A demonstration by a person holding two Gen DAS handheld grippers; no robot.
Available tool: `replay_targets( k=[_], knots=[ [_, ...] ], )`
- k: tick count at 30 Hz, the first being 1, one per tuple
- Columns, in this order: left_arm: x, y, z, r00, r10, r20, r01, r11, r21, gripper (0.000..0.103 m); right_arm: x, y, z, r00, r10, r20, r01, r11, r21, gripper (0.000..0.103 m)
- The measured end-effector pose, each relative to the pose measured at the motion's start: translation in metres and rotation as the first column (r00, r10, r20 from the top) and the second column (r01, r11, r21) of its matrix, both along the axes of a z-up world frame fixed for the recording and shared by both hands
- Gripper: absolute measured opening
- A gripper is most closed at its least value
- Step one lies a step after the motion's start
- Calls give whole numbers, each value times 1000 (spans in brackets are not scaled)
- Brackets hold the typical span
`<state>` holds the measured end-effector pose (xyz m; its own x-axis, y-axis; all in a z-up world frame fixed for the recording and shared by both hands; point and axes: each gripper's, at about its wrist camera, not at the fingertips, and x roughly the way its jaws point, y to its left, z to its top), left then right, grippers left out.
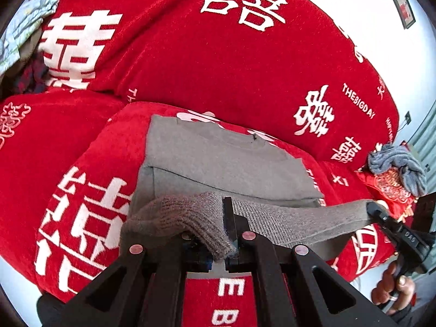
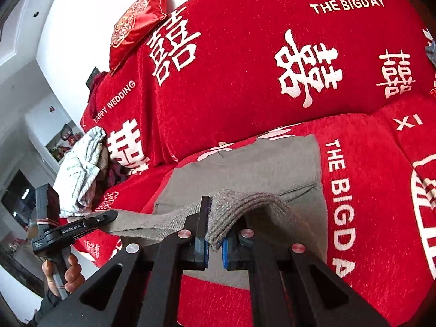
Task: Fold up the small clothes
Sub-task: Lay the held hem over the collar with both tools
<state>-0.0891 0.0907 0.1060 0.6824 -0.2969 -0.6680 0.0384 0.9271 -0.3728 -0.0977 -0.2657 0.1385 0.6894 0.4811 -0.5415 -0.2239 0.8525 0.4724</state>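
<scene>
Both claws clamp the grey sweater's (image 1: 218, 163) ribbed hem, left gripper (image 1: 230, 234) and right gripper (image 2: 214, 234) stretching it taut above the red sofa cover (image 1: 190, 62), open cushion beyond, white wall (image 2: 68, 27) behind.

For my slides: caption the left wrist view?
Both grippers lift a grey knit top's hem above a red sofa cover.

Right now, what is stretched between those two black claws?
The gray shirt's ribbed hem spans from the left gripper to the right gripper; both views show it.
</scene>
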Motion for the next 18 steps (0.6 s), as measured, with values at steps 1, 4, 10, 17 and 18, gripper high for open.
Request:
replay_targets(
  k=[1, 4, 10, 17, 18],
  knots=[
    [3, -1, 0, 1000, 4, -1, -4, 1000, 15, 6, 2, 1, 1, 1000, -1, -2, 1, 1000, -6, 7],
    [9, -4, 2, 1000, 8, 1, -8, 999, 34, 6, 8, 3, 5, 1000, -3, -6, 3, 1000, -19, 7],
    [19, -11, 10, 1000, 8, 23, -10, 997, 82, 6, 21, 3, 8, 1000, -15, -13, 15, 1000, -27, 7],
    [34, -17, 13, 1000, 5, 30, -8, 993, 116, 6, 37, 3, 10, 999, -39, -21, 38, 998, -44, 7],
    [36, -17, 13, 1000, 5, 30, -8, 993, 118, 6, 39, 3, 10, 999, -40, -21, 39, 998, -48, 7]
  ],
)
